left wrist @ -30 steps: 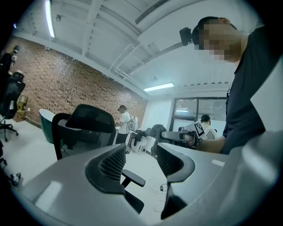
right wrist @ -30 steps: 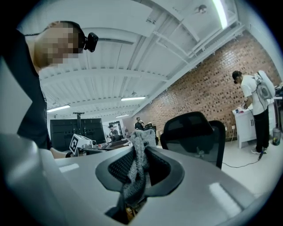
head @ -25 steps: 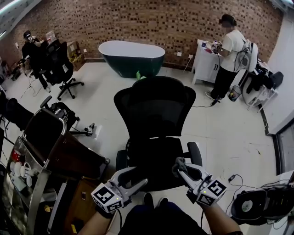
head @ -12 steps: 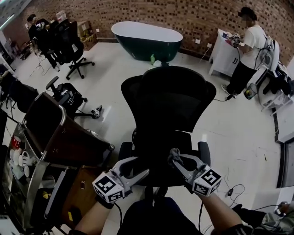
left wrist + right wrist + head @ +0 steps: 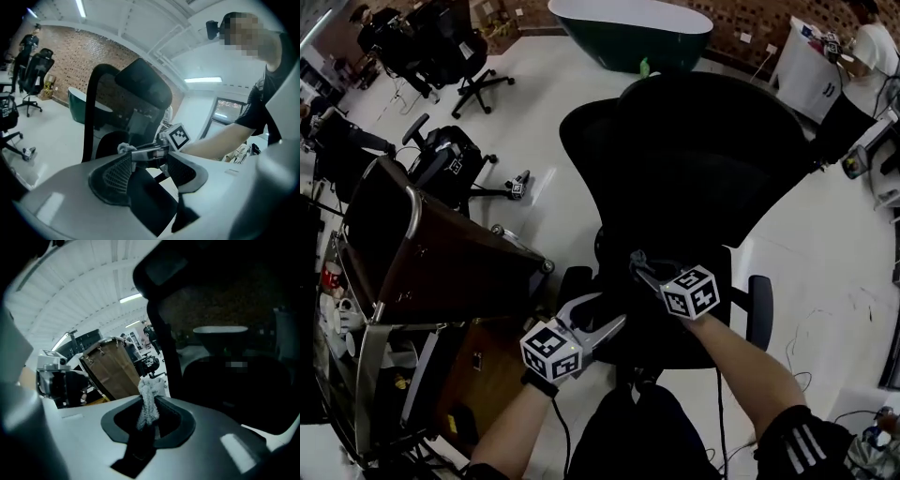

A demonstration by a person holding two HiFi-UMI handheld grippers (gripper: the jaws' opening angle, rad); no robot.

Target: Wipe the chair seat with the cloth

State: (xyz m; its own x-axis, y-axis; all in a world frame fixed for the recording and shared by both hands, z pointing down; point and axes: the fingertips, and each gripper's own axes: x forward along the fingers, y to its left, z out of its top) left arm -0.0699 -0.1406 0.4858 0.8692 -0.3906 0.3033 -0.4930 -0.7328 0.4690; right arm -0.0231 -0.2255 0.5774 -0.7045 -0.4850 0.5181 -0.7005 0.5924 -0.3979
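Observation:
A black office chair fills the middle of the head view, its mesh backrest (image 5: 694, 159) up behind the dark seat (image 5: 712, 319). My right gripper (image 5: 641, 268) hangs over the seat's left part, shut on a small grey-white cloth (image 5: 636, 259). In the right gripper view the cloth (image 5: 149, 404) stands bunched between the jaws of the right gripper (image 5: 150, 417). My left gripper (image 5: 602, 316) is open at the seat's front left edge, holding nothing. In the left gripper view the left gripper (image 5: 149, 168) frames the cloth (image 5: 123, 148) ahead.
A brown wooden cabinet with a metal rail (image 5: 441, 267) stands close on the left. Other black chairs (image 5: 450, 159) sit farther left. A dark green bathtub (image 5: 637, 28) is behind the chair, and a person (image 5: 862, 47) stands at the back right. Cables lie on the floor at right.
The view has closed in on the chair. Both grippers have moved forward over the seat; the right one, still holding the cloth, has gone left and farther in.

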